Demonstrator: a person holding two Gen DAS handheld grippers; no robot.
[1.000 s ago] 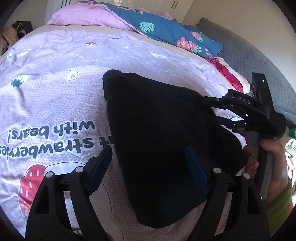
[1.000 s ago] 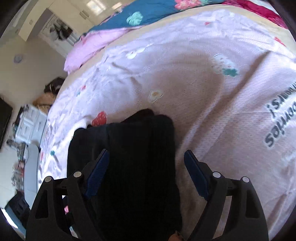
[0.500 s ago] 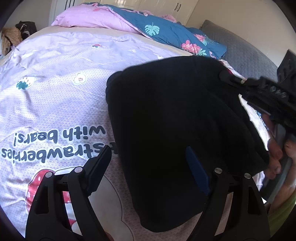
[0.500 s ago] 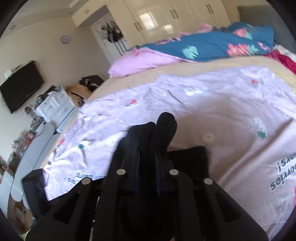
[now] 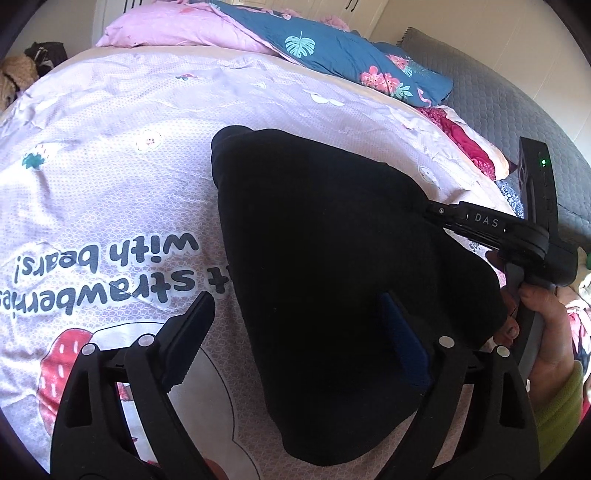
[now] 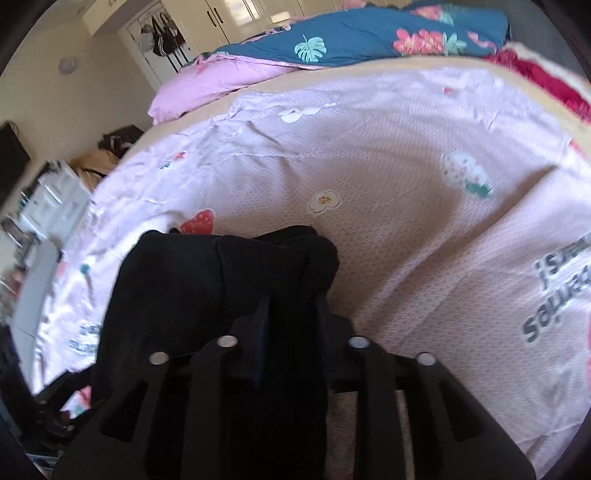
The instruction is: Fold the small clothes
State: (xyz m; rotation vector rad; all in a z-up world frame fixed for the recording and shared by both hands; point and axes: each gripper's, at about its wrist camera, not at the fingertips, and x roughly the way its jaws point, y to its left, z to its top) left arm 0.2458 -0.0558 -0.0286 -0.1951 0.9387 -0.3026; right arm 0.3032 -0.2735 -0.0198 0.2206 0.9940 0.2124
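A black garment lies on the lilac strawberry-print sheet, drawn up into a peak at its right side. My right gripper holds that peak. In the right wrist view its jaws are opening, and a bunched fold of the black garment still fills the narrow gap between the pads. My left gripper hovers over the near left part of the garment, open and still widening. Its right finger is above the cloth and its left finger above the sheet, gripping nothing.
A pink pillow and a blue floral duvet lie at the head of the bed. A grey headboard stands at the right, with red bedding below it. A hand in a green sleeve holds the right gripper.
A second ago the right jaws stood wide over the flat garment. They shut on a fold and lifted it high, and now it has come down again, still peaked. The left gripper barely moved.
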